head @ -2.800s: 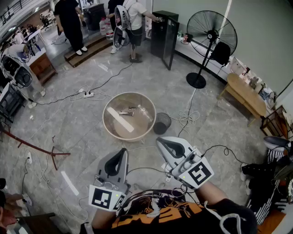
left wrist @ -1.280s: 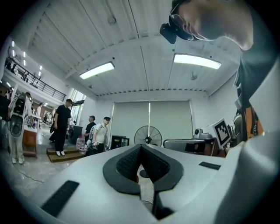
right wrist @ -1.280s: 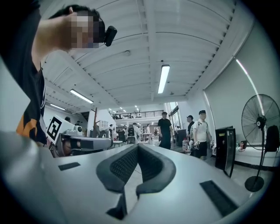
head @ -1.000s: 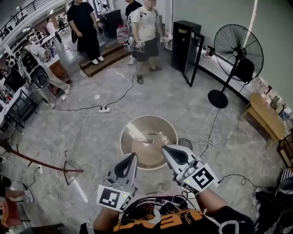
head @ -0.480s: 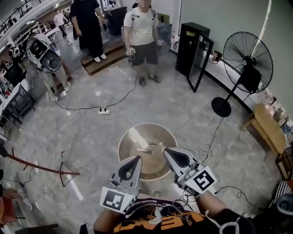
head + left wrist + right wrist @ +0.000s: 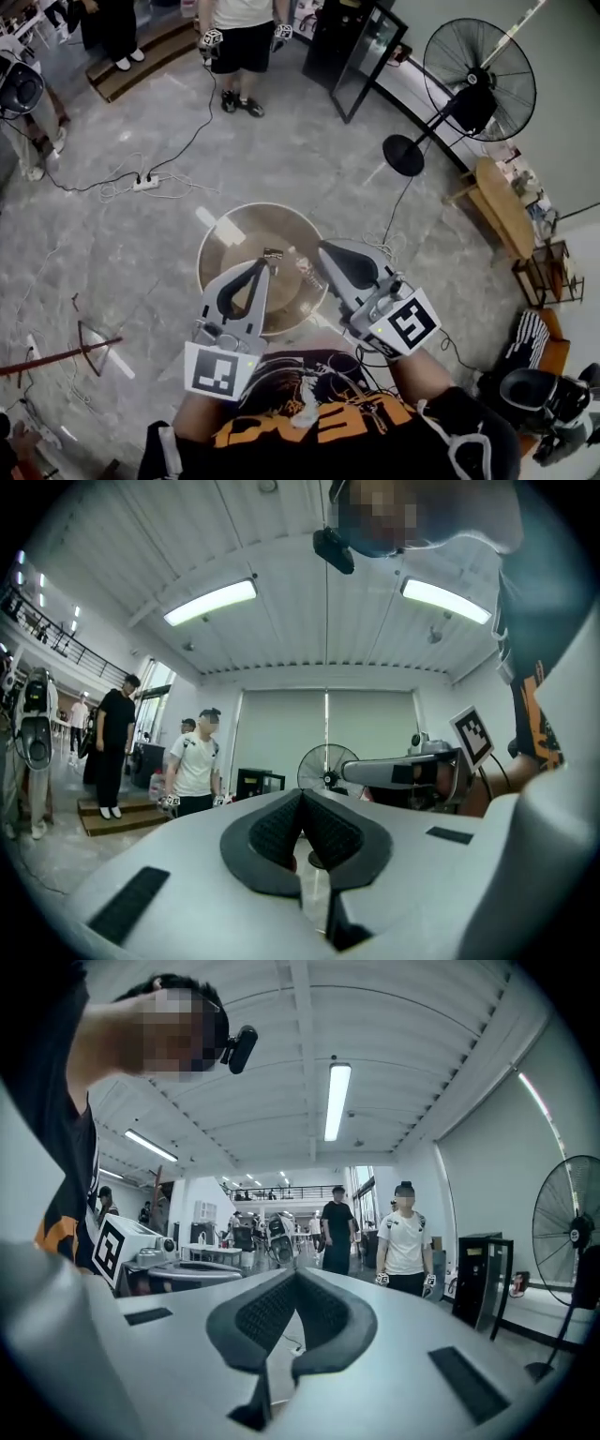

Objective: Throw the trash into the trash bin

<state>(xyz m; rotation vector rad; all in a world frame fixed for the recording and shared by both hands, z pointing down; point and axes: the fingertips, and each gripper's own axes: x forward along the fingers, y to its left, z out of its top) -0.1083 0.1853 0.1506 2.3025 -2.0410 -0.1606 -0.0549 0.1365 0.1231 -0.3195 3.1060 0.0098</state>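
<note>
A round tan table [image 6: 220, 253] stands on the grey floor just ahead of me. On it lie a white strip [image 6: 225, 230], a small dark scrap [image 6: 273, 253] and a clear wrapper-like piece [image 6: 305, 270]. My left gripper [image 6: 261, 266] reaches over the table's near part, jaws shut and empty [image 6: 302, 794]. My right gripper [image 6: 322, 247] is beside it over the table's right side, also shut with nothing held [image 6: 296, 1274]. Both point level. No trash bin shows now; the right gripper covers the floor to the right of the table.
A standing fan [image 6: 478, 80] and a black cabinet [image 6: 361, 47] stand at the back right, with a wooden bench [image 6: 502, 206] further right. Cables and a power strip [image 6: 145, 183] cross the floor at left. A person [image 6: 242, 37] stands beyond the table.
I have come up to the table: it was well ahead of the grippers, and now both gripper tips hang over it. Both jaws stayed shut.
</note>
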